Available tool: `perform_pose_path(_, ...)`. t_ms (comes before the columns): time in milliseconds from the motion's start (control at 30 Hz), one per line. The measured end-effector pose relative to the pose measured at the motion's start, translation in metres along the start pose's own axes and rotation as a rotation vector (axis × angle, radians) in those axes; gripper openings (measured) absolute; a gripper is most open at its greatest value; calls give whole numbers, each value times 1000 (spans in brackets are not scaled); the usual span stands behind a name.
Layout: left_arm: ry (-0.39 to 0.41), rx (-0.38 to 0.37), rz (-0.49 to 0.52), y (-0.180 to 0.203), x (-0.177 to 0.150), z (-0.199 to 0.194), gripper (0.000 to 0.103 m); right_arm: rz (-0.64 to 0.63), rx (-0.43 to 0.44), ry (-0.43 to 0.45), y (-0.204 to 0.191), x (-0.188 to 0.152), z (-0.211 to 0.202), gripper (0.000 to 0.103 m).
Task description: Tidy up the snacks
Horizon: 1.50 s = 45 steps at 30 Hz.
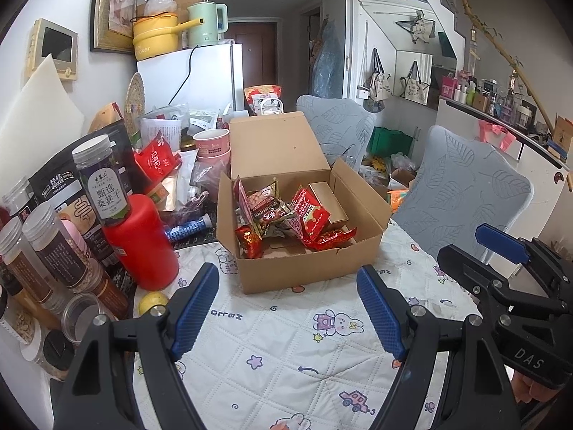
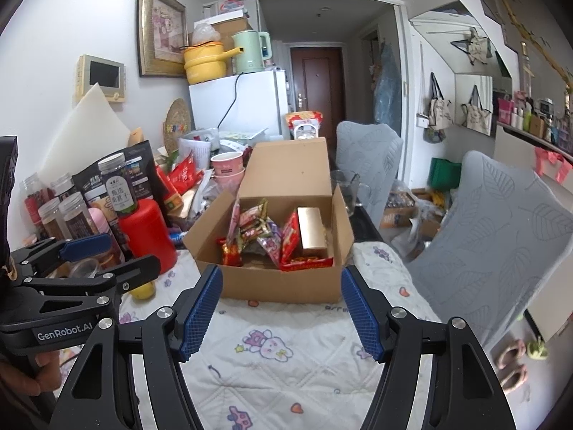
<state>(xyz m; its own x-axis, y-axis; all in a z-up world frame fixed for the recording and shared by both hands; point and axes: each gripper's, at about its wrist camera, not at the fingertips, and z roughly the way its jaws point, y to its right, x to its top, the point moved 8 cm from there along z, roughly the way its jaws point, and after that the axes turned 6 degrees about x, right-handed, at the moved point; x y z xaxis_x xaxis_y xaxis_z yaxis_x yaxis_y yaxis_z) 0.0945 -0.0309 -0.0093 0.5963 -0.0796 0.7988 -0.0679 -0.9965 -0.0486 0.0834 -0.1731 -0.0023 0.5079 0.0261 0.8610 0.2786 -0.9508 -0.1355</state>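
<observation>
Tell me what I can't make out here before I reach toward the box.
- Floor of the cardboard box: its front wall and the snack packets hide most of it in both views.
- Lemon: half hidden by the left gripper in the left view.
- Jars: cut off by the left edge.
- Packet print: too small to read.
- Right gripper: open, empty.
</observation>
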Motion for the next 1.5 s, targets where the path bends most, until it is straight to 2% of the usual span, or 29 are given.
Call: perform_pose_path(1500, -1, -6, 16, -6, 1, 2, 80, 0, -19, -23, 7, -4, 3, 69)
